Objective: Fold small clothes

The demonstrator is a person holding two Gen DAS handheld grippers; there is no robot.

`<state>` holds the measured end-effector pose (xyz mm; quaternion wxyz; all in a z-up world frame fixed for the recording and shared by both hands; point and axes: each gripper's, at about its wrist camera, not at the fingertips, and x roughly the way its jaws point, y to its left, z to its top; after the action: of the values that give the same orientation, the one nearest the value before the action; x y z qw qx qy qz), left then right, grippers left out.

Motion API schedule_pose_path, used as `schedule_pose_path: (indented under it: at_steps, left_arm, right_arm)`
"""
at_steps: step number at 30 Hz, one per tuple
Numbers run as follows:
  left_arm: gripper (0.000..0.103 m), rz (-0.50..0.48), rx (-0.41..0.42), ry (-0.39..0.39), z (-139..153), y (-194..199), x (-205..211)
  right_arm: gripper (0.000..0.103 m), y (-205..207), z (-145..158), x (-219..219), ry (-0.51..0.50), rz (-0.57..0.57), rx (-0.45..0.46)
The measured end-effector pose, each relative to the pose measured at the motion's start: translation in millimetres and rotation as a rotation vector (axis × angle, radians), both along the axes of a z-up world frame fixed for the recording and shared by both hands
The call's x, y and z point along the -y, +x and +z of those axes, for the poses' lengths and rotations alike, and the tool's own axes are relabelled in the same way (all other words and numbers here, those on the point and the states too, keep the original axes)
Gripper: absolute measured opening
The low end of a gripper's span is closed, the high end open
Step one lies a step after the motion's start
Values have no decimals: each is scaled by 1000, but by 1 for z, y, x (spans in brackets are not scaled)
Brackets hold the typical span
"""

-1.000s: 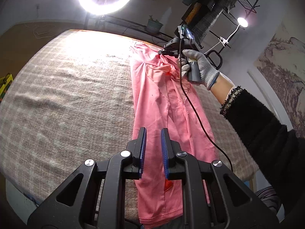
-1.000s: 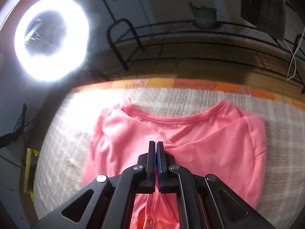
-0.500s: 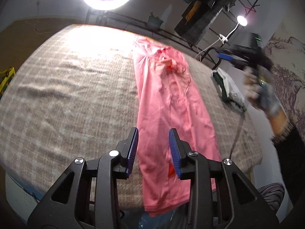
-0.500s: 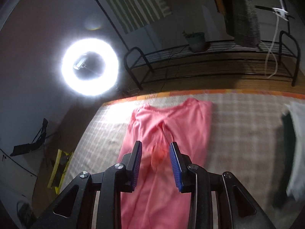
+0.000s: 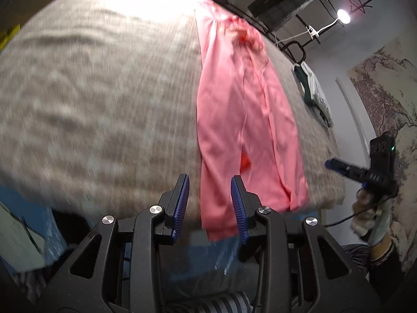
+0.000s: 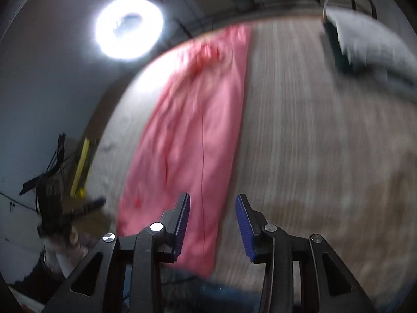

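Both hands have pulled back from the pink shirt (image 5: 247, 120). A second ago the right hand-held gripper (image 6: 212, 223) was pinched shut on the cloth near the collar; now its fingers stand apart and empty at the near edge of the desk (image 5: 91, 91). The left hand-held gripper (image 5: 209, 206) has opened wider too and holds nothing. The shirt lies as a long narrow strip, its hem drooping over the near edge. The lengthwise fold looks finished, so folding it across likely comes next. A green and white garment (image 5: 314, 91) waits aside.

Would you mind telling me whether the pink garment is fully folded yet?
Partly folded: the pink fabric garment lies as one long narrow strip along the plaid-covered table, its near end hanging over the edge; no crosswise fold shows.
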<state>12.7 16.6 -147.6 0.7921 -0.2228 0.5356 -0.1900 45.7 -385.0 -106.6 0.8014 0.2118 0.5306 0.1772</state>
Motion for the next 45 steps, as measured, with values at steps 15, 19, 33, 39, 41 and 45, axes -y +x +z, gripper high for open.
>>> schedule_pose_path:
  at_steps: [15,19,33,39,41,45]
  left_arm:
    - [8,-105,-54,-52,-19,-15,37]
    - [2,-112,-39,-79,-12,-13,37]
    - [1,-71,-75,-86,-14,-14,22]
    - [1,-84,-48,-68,-5,-14,28]
    - [1,-84,-41,-77,0,-17,26]
    - [1,-91,-16,-89,12,-11,29]
  right_arm:
    - [27,-38,-63,-32,77,104,-102]
    - [4,-42,-66,-33,149,103,-112]
    - [2,-64,-61,-13,234,15,-133]
    - [2,-61,-61,-22,187,31,-142]
    - [2,-60,-60,-22,206,30,-142]
    - [2,-52,-49,-14,261,13,-126]
